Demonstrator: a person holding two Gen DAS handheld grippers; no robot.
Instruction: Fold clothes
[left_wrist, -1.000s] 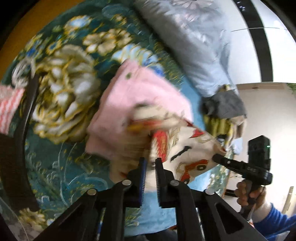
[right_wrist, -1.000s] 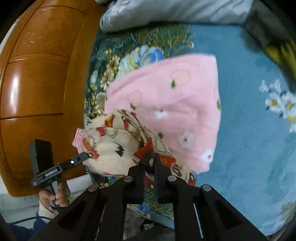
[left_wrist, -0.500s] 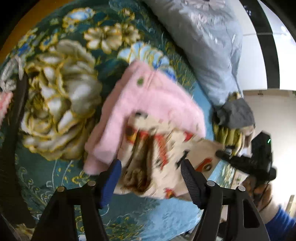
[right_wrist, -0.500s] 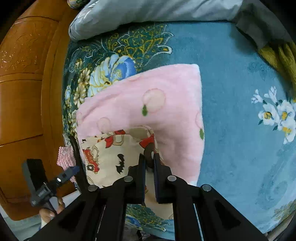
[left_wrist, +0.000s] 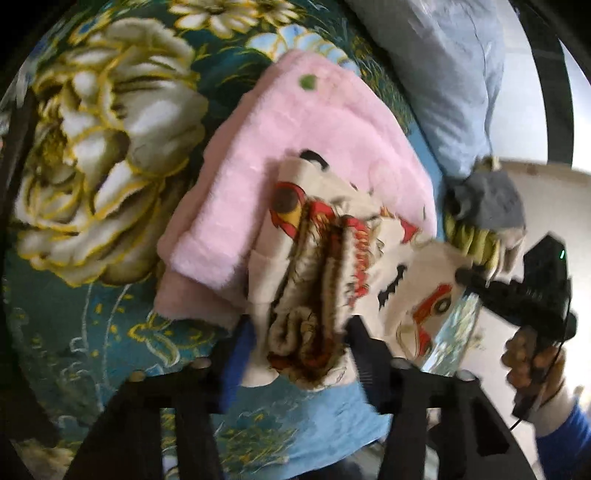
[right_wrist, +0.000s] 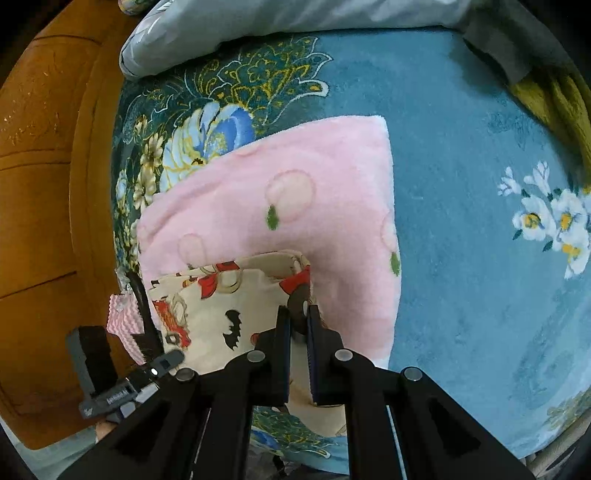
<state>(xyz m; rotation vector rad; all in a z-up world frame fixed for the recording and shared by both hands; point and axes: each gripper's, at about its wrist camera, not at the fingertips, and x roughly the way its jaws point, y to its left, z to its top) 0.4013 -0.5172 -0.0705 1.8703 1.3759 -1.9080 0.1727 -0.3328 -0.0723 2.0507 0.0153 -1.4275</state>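
1. Pinching w/ R gripper (right_wrist: 298, 325): fingers (right_wrist: 282, 354) are nearly together, clamping the near-right corner of the cream cartoon-print garment (right_wrist: 221, 306).
2. L gripper (left_wrist: 299, 343) is sitting wide apart, fingers (left_wrist: 236, 354) flanking the bunched, rolled edge of the same garment (left_wrist: 314, 295); no clamping visible, cloth is just lying between the jaws.
3. Cream garment is lying folded on top of the pink fleece item (right_wrist: 295, 206), covering its near-left part; bat + red car prints are facing up.
4. Pink fleece item (left_wrist: 288, 155) is lying folded flat on the teal floral blanket (right_wrist: 480, 258), peach/green dot print showing.
5. Grey-blue pillow (right_wrist: 295, 29) is lying along the far edge of the blanket, well apart from the stack.
6. Grey + yellow-green clothes pile (left_wrist: 484, 214) is sitting near the pillow's end.
7. Wooden headboard (right_wrist: 37, 184) is running along the L side in R wrist view.
8. Pink-white striped cloth (right_wrist: 123, 325) is lying just beside the stack, near the L gripper body.
9. Person's hand (left_wrist: 532, 365) in blue sleeve is gripping the R gripper handle in L wrist view.
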